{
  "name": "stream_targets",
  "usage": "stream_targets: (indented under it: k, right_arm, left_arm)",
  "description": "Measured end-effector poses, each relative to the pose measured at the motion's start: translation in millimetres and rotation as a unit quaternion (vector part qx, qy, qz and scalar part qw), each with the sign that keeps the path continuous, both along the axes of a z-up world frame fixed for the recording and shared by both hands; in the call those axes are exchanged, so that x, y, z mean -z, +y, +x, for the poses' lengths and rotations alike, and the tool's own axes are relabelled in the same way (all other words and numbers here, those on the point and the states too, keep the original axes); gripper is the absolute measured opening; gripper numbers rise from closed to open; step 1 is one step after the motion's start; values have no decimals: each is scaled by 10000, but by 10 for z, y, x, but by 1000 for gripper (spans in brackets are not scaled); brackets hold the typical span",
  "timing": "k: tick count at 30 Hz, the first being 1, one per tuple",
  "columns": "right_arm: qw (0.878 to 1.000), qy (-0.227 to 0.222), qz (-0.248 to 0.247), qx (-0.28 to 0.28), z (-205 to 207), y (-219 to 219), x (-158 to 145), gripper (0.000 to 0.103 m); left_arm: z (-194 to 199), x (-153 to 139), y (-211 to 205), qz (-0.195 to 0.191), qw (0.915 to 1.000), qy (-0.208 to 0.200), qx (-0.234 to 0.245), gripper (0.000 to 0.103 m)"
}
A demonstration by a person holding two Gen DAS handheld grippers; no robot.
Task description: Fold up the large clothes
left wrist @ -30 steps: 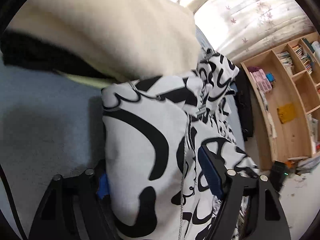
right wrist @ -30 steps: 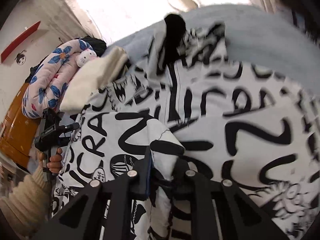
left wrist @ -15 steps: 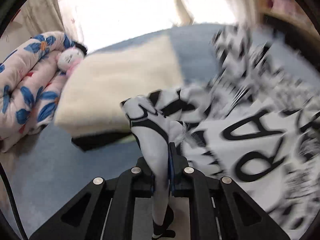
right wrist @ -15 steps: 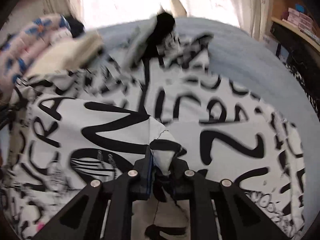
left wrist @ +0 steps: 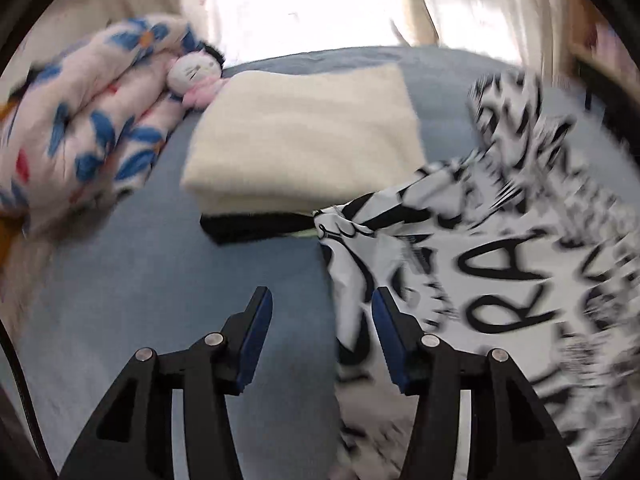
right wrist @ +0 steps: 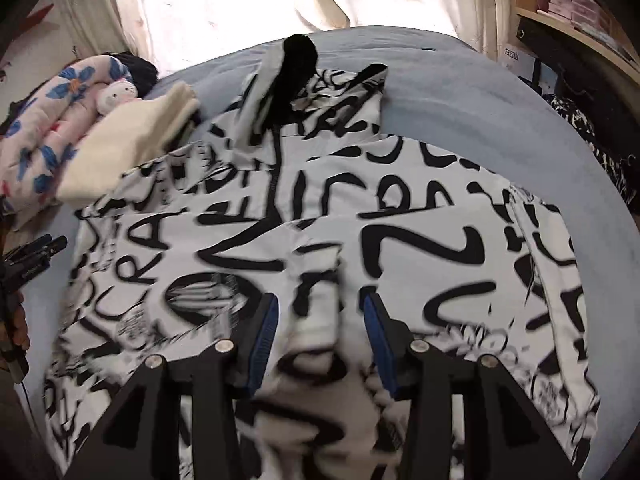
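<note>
A large white jacket with black lettering (right wrist: 400,216) lies spread on the blue bed (right wrist: 500,120), its black-lined hood (right wrist: 298,64) at the far end. My right gripper (right wrist: 319,308) hovers over the jacket's near middle. Its jaws are opening, and a blurred fold of the fabric sits loose between them without touching the pads. My left gripper (left wrist: 322,308) is over the jacket's left edge (left wrist: 348,280). Its jaws are opening too, and the cloth lies just inside the right finger (left wrist: 384,312) with no grip on it. The left gripper (right wrist: 34,254) also shows at the far left in the right wrist view.
A folded cream blanket (left wrist: 304,136) on a black layer lies beside the jacket's far left corner. A floral quilt (left wrist: 80,120) and a plush toy (left wrist: 192,72) are behind it. Curtains hang at the back, with shelves (right wrist: 580,12) and dark clothing (right wrist: 592,132) to the right.
Both grippers were shut on folds of the jacket half a second ago; both have opened and the folds have dropped. The left gripper has lifted and pulled back from the cloth.
</note>
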State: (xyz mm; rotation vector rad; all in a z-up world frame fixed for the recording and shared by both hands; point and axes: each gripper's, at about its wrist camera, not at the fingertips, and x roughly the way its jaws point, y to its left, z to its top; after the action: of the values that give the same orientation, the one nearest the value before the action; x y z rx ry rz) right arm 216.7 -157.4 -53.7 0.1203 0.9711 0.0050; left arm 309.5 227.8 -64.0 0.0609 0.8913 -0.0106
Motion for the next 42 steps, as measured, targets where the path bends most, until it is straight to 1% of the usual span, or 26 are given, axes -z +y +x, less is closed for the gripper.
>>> stream_targets:
  k: [1, 3, 6, 9, 10, 11, 13, 14, 15, 16, 18, 19, 20, 21, 22, 23, 25, 27, 29, 32, 38, 42]
  right_arm:
    - [10000, 3, 13, -68, -24, 90, 0, 45]
    - [9994, 31, 124, -318, -45, 353, 22, 45]
    - [9966, -4, 308, -764, -82, 839, 81, 45]
    - [9924, 16, 418, -1158, -99, 1248, 177, 45]
    - [9912, 45, 432, -1248, -108, 1337, 212, 45]
    - [9904, 70, 391, -1324, -109, 1421, 266, 45]
    - [9909, 111, 168, -1327, -100, 1472, 370, 45]
    - [9920, 162, 18, -1252, -85, 1436, 429, 45]
    - [9935, 192, -121, -1120, -76, 1346, 476, 44]
    - [9947, 196, -231, -981, -75, 1237, 503, 43]
    - [9969, 148, -523, -561, -95, 905, 528, 43]
    - [9979, 113, -551, -335, -120, 696, 530, 43]
    - [9984, 101, -503, -237, -136, 571, 533, 42]
    - [9994, 113, -280, -145, -160, 384, 528, 33]
    - [9998, 126, -140, -107, -169, 296, 530, 21]
    - [9999, 141, -91, -32, -178, 222, 527, 20]
    - [9998, 129, -154, 71, -196, 178, 528, 20]
    - [9998, 132, -120, 94, -200, 183, 540, 23]
    - [9997, 123, -208, 101, -202, 207, 539, 23]
    - [9995, 96, -271, 99, -219, 247, 546, 24]
    - [9998, 69, -177, 114, -219, 242, 544, 28]
    - [9998, 57, -188, 95, -230, 250, 531, 31]
  left_arm:
    - [-150, -67, 35, -388, 9992, -21, -25, 50]
    - [-405, -81, 7, -892, 9960, 19, -38, 50]
    - [-666, 46, -156, -1241, 9920, 202, -77, 50]
    - [-847, 283, -359, -1544, 9869, 442, -148, 50]
    - [-897, 402, -450, -1567, 9860, 558, -103, 50]
    - [-923, 480, -505, -1458, 9873, 622, -127, 50]
    - [-979, 636, -581, -1076, 9920, 635, -167, 50]
    - [-980, 674, -582, -978, 9930, 649, -140, 50]
    - [-986, 720, -571, -885, 9938, 667, -89, 46]
    - [-1003, 745, -535, -866, 9940, 672, -10, 43]
    - [-1028, 756, -468, -881, 9937, 667, 160, 39]
    - [-1041, 756, -439, -905, 9934, 664, 241, 37]
    - [-1045, 758, -411, -928, 9930, 664, 316, 37]
    - [-1067, 762, -397, -940, 9926, 655, 403, 37]
    - [-1063, 755, -378, -932, 9926, 648, 436, 37]
    - [-1072, 760, -385, -911, 9928, 642, 445, 37]
    - [-1054, 774, -422, -809, 9937, 648, 433, 37]
    - [-1056, 776, -448, -721, 9944, 641, 424, 37]
    - [-1047, 774, -461, -667, 9948, 633, 444, 37]
    - [-1054, 770, -461, -681, 9947, 632, 444, 37]
    - [-1054, 763, -491, -607, 9956, 596, 391, 37]
    - [-1069, 735, -490, -625, 9957, 595, 345, 38]
